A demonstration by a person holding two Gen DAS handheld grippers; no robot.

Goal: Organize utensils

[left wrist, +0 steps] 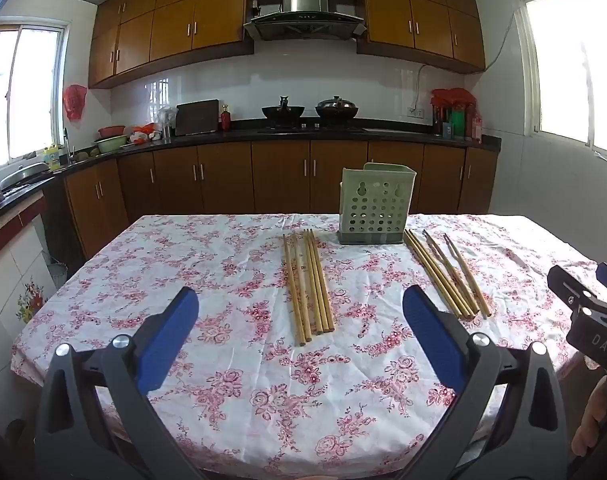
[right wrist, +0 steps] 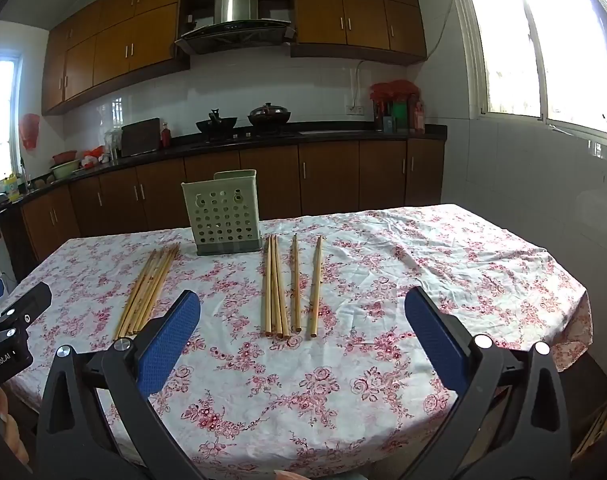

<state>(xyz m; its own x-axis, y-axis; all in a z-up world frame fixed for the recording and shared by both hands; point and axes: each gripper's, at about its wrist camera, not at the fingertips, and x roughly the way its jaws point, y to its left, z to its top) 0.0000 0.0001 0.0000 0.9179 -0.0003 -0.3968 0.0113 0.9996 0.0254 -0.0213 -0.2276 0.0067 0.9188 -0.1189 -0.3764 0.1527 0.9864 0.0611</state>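
Both grippers hang above the near edge of the table point(left wrist: 103, 264), each with its jaws wide apart and nothing between them: the left gripper point(left wrist: 299, 320) looks toward the left bunch of chopsticks point(left wrist: 309, 284), and the right gripper point(right wrist: 303, 320) looks toward the right bunch of chopsticks point(right wrist: 275, 288), beside which lie two separate chopsticks point(right wrist: 305, 284). The holder point(right wrist: 223, 212), a pale green box with holes, stands upright at the far side between the two bunches, and it seems empty, so the sorting is probably not yet begun. The main risk, I think, is in the grasp: the sticks are thin, round and lie touching each other, so closing jaws may catch only some and roll the others away, even off the table. The loose cloth may wrinkle under the fingers. A long stick pushed in at a slant could also tip the light holder.
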